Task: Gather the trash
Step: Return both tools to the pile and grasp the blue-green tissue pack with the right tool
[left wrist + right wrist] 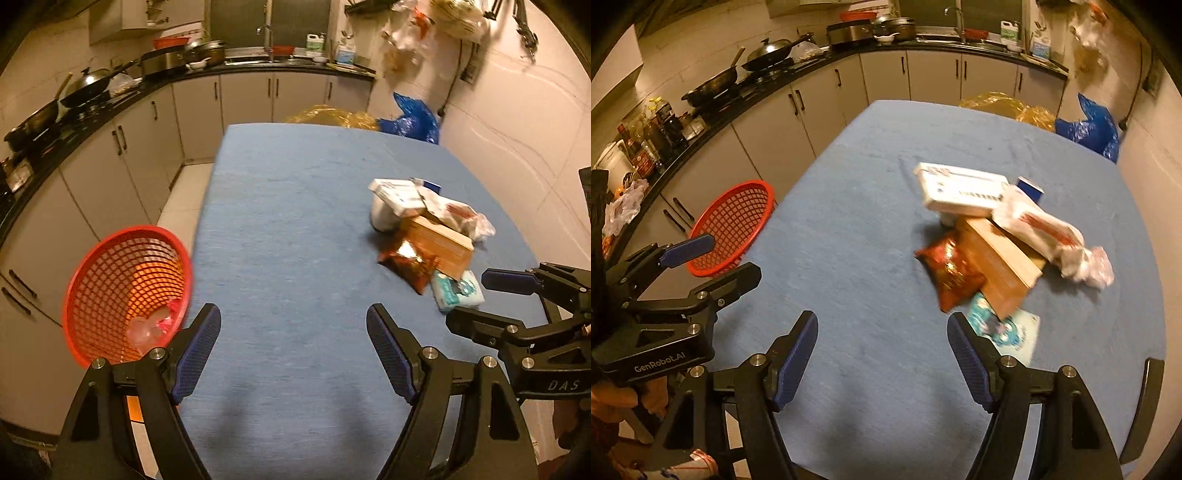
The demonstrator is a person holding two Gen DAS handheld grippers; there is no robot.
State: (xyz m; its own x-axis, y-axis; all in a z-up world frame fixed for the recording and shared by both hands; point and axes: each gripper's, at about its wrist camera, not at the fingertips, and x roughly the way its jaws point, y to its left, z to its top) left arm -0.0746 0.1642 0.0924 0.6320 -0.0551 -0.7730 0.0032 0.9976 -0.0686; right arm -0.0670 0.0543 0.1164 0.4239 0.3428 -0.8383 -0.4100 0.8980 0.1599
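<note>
Sitting in a heap on the blue counter point(295, 206), the trash pile point(990, 236) lies ahead and to the right of both wide-open, empty hands — much nearer the right gripper point(882, 354) than the left gripper point(293, 350) — while the red basket point(125, 295) waits off the counter's left edge.

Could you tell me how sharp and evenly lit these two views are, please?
Left wrist view: warm yellowish light, the red mesh plastic basket smeared by motion blur, and fisheye bending of the black kitchen counter. Right wrist view: the heap of packaging trash is blurred, soft shadows fall on the blue tablecloth, and the corners are dark.
</note>
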